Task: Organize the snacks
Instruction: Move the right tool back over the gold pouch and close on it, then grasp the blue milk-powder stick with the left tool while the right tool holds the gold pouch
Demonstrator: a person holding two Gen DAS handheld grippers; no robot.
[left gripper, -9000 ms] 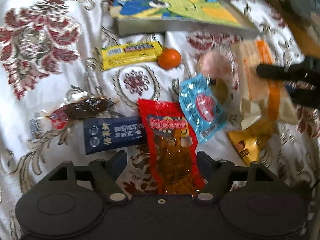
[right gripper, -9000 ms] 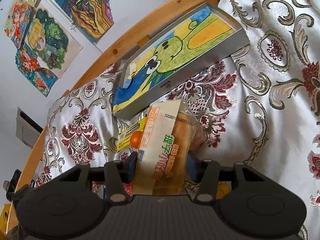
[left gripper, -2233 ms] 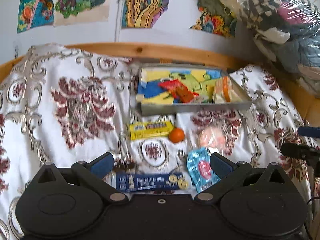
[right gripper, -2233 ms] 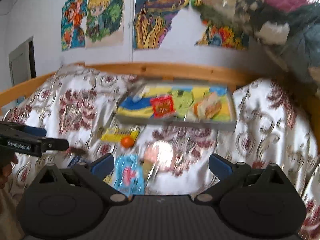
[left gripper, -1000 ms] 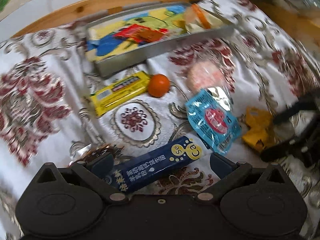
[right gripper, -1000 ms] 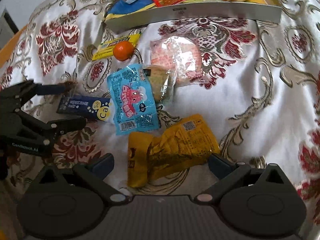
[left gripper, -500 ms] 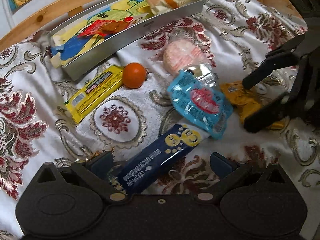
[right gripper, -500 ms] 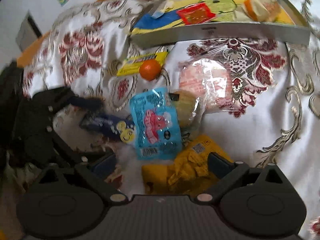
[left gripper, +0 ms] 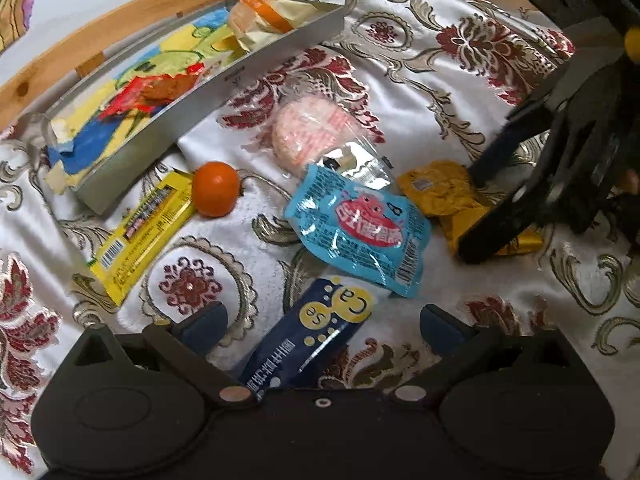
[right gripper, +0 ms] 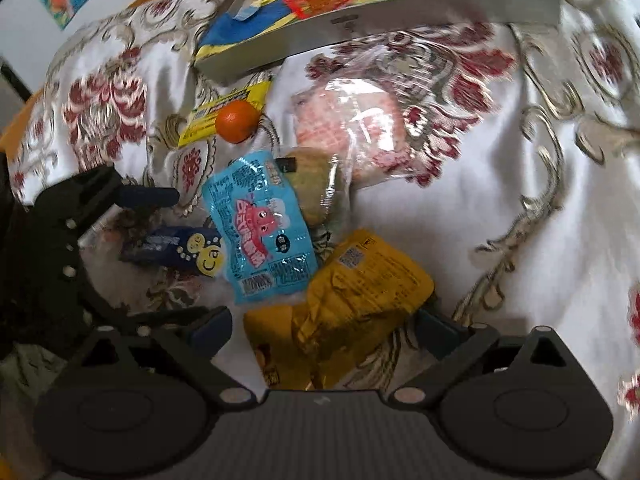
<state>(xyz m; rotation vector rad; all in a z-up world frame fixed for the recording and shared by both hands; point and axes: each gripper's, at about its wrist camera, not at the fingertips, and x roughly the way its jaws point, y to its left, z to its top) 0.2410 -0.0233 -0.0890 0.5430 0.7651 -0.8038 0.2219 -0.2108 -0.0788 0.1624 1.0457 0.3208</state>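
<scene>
My left gripper (left gripper: 322, 322) is open, its fingers astride a dark blue packet (left gripper: 308, 340) that lies on the patterned cloth. My right gripper (right gripper: 322, 330) is open too, straddling a crumpled yellow pouch (right gripper: 344, 308), which shows again in the left wrist view (left gripper: 452, 196). A light blue pouch (left gripper: 360, 228) (right gripper: 260, 224) lies between the two. Farther off sit an orange fruit (left gripper: 216, 188) (right gripper: 237, 121), a yellow bar (left gripper: 140, 232), and a clear-wrapped pink cake (left gripper: 312, 132) (right gripper: 352, 120). The grey tray (left gripper: 224, 84) (right gripper: 360, 26) at the back holds a red packet (left gripper: 148, 94) and an orange-striped bread bag (left gripper: 272, 18).
A wooden bed rail (left gripper: 120, 28) runs behind the tray. A small greenish wrapped snack (right gripper: 310, 186) lies under the clear wrapper beside the blue pouch. The floral cloth (left gripper: 440, 52) is bare to the right of the snacks.
Both grippers have dropped closer to the cloth. The left now straddles the dark blue packet and the right straddles the yellow pouch. Both stay open.
</scene>
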